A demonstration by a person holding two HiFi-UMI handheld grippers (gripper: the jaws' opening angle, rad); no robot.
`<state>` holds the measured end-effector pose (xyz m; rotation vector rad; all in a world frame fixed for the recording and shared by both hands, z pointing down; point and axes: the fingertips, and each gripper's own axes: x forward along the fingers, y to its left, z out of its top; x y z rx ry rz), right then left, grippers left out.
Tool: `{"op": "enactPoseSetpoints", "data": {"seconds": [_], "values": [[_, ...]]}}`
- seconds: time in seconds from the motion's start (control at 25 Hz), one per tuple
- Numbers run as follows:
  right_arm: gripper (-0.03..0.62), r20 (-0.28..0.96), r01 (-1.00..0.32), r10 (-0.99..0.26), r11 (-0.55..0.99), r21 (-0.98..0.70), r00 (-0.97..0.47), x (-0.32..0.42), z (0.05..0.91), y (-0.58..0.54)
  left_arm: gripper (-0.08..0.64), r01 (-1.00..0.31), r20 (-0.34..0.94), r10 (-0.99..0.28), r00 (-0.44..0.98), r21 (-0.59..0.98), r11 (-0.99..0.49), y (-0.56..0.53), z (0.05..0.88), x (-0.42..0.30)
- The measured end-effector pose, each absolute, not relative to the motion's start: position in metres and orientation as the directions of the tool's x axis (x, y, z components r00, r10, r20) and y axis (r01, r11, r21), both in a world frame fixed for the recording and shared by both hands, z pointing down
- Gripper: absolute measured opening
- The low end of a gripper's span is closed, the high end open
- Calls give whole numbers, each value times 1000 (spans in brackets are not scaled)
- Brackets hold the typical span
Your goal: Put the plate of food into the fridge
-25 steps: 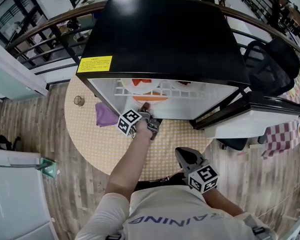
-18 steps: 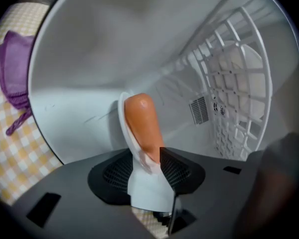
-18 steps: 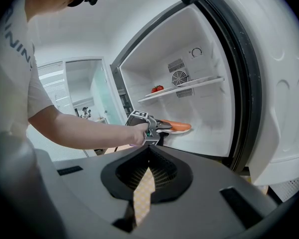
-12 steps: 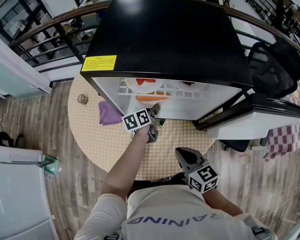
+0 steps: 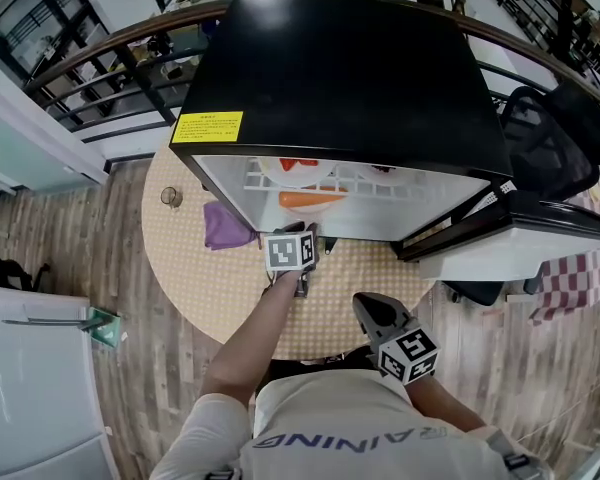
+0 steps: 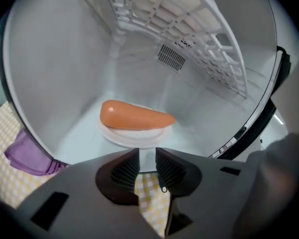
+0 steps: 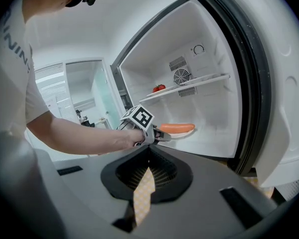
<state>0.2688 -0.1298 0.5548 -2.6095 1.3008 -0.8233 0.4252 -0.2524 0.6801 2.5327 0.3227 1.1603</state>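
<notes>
A white plate (image 6: 132,135) bearing an orange sausage (image 6: 134,116) rests on the floor of the open fridge (image 5: 340,78). It also shows in the head view as the sausage (image 5: 305,200) and in the right gripper view as the plate (image 7: 178,132). My left gripper (image 6: 147,156) hovers just in front of the plate, apart from it. Its jaws have just been closing, a gap still shows and nothing is between them. In the head view the left gripper (image 5: 309,232) sits at the fridge's opening. My right gripper (image 5: 361,302) hangs back near my body, its jaws (image 7: 148,151) shut on nothing.
A wire shelf (image 6: 189,34) spans the fridge above the plate, with red fruit (image 7: 158,88) on it. The fridge door (image 5: 520,233) stands open at the right. A purple cloth (image 5: 225,228) lies on the round checked table (image 5: 210,288). A black chair (image 5: 550,138) stands at the right.
The left gripper has rolled so that its marker cube faces up, and has drawn back a little from the plate. The plate stays inside the fridge. The right gripper has kept still.
</notes>
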Motion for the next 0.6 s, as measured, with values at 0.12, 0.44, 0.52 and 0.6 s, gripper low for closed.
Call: {"op": "enactPoseSetpoints", "data": {"seconds": [0.12, 0.44, 0.52, 0.6], "values": [[20, 413, -703, -764, -632, -327, 495, 273, 552, -132, 27, 55, 653, 313, 689, 383, -922, -266, 663, 413], [20, 367, -697, -753, -652, -300, 546, 295, 536, -139, 9, 116, 512, 294, 807, 351, -929, -293, 596, 367], [20, 355, -699, -753, -652, -293, 554, 297, 532, -143, 9, 137, 471, 287, 834, 328, -935, -296, 575, 354], [20, 344, -704, -756, -650, -286, 557, 296, 528, -148, 9, 154, 429, 286, 857, 317, -936, -299, 555, 340]]}}
